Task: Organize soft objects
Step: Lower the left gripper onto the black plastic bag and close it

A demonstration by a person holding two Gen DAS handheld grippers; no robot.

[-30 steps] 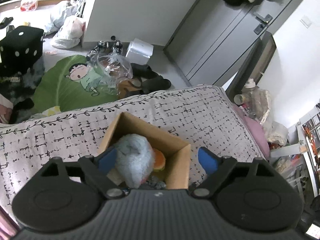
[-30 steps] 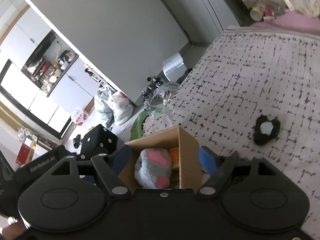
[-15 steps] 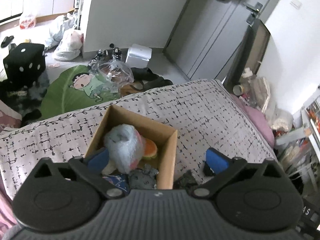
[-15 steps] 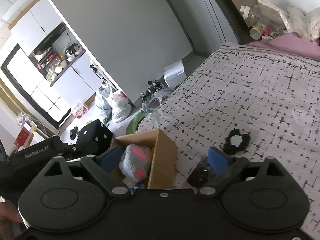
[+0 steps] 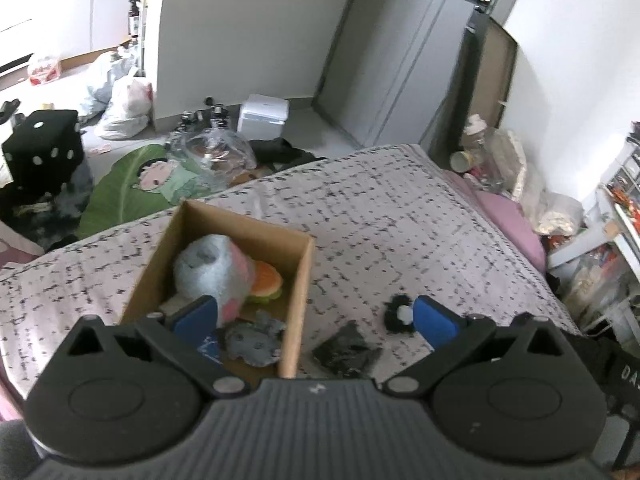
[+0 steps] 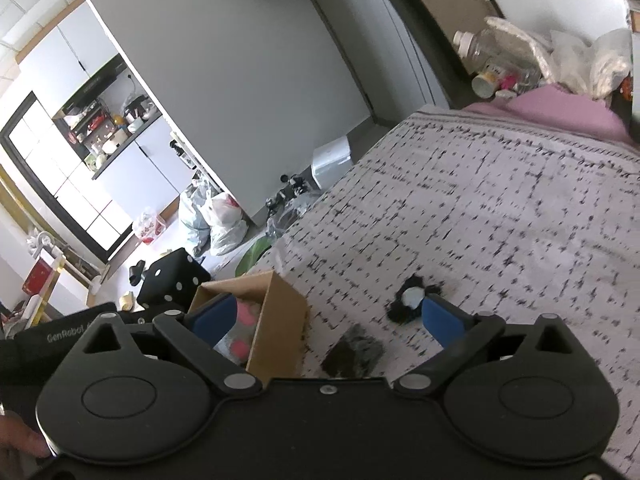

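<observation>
An open cardboard box (image 5: 298, 280) stands on the patterned bed (image 5: 380, 216). It holds a grey-blue plush paw (image 5: 210, 268), a plush burger (image 5: 266, 282) and a small grey toy (image 5: 252, 342). On the bed to its right lie a dark fuzzy piece (image 5: 346, 350) and a black fluffy toy with a pale centre (image 5: 400, 314). My left gripper (image 5: 316, 320) is open and empty above the box's right wall. My right gripper (image 6: 326, 320) is open and empty over the box (image 6: 276, 320), the dark piece (image 6: 352, 352) and the black toy (image 6: 412, 298).
The bed's far edge drops to a cluttered floor with a green cartoon mat (image 5: 136, 176), a black dice stool (image 5: 42, 152), plastic bags (image 5: 120, 108) and a white box (image 5: 262, 116). Bottles and bags (image 5: 492, 156) crowd the bed's right corner by a pink pillow (image 5: 508, 216).
Both grippers have pulled back and shifted right from over the box. The dark piece and the black fluffy toy have come into view between the fingers. Both stayed open.
</observation>
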